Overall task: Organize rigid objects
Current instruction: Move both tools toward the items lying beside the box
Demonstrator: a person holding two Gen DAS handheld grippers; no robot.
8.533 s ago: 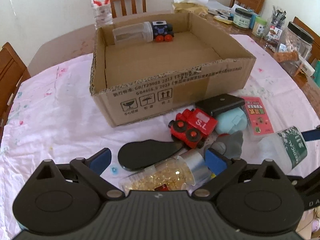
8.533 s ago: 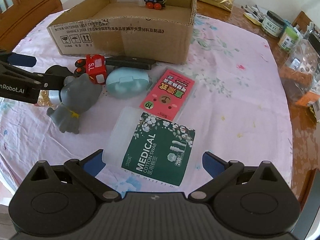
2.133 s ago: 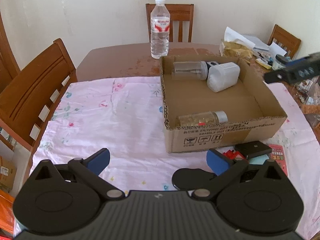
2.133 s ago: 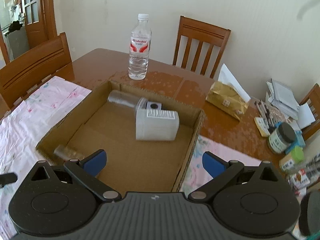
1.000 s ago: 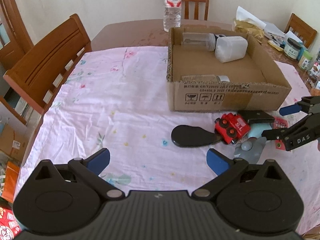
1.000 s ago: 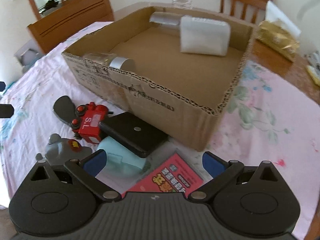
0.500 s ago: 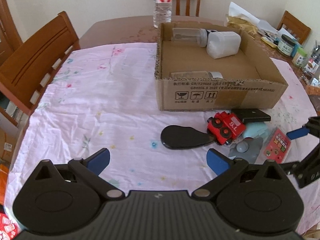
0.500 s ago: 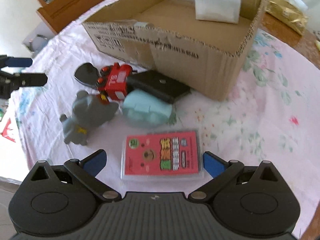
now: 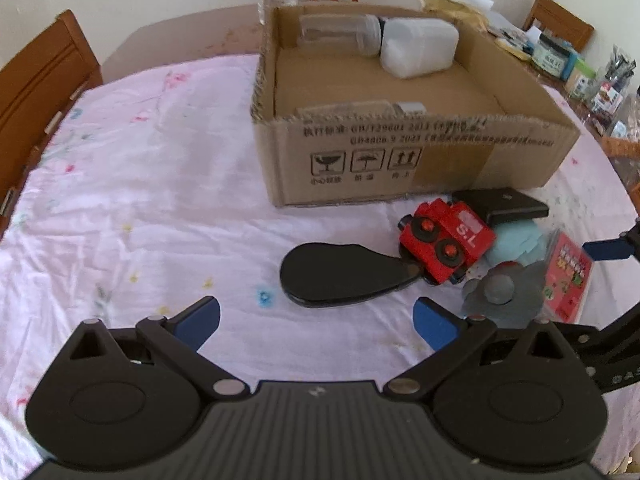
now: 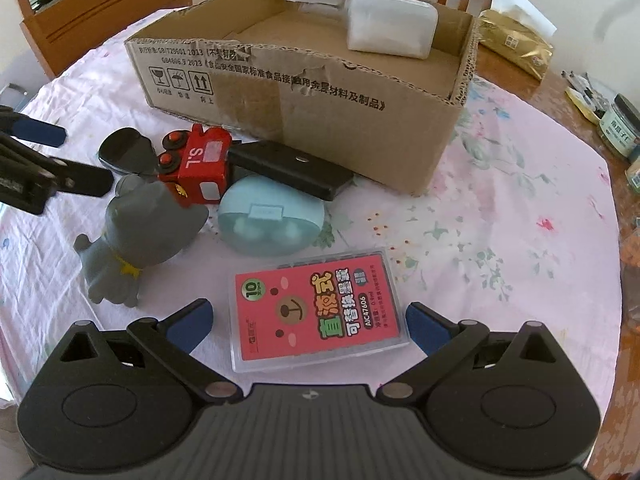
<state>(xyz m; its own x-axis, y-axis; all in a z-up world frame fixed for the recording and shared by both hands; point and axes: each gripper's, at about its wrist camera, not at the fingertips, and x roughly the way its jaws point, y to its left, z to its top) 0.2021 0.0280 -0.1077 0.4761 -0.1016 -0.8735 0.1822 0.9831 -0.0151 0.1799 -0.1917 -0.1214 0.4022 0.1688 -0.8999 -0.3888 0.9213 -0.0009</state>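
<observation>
Left gripper (image 9: 316, 320): held low over the pink cloth, blue-tipped fingers spread wide, nothing between them; aimed toward the black oval case.
Right gripper (image 10: 307, 322): fingers spread wide, one either side of the red card case's near end, not pressing on it.
Red card case (image 10: 318, 312): lay flat on the tablecloth (image 9: 140, 208), clear plastic with a red bear label, nearest item in the right wrist view.
Black oval case (image 9: 340, 272): flat on the cloth, just ahead of the left gripper, its narrow end touching the red toy train.
Red toy train (image 9: 444, 238): tipped on its side, wheels facing the left camera, wedged among the black oval case, the black flat box and the grey figure.
Grey figure (image 10: 136, 232): lay on its side, head against the train.
Light blue case (image 10: 272, 222): just beside the grey figure, partly under the black flat box.
Black flat box (image 10: 290, 168): rested against the carton's front wall.
Cardboard carton (image 9: 420, 156): open-topped, on the cloth behind the loose items.
Inside the carton: white container (image 9: 418, 50) and clear jar (image 9: 340, 32) at the far wall, touching; silver-capped bottle (image 9: 360, 110) along the near wall.
</observation>
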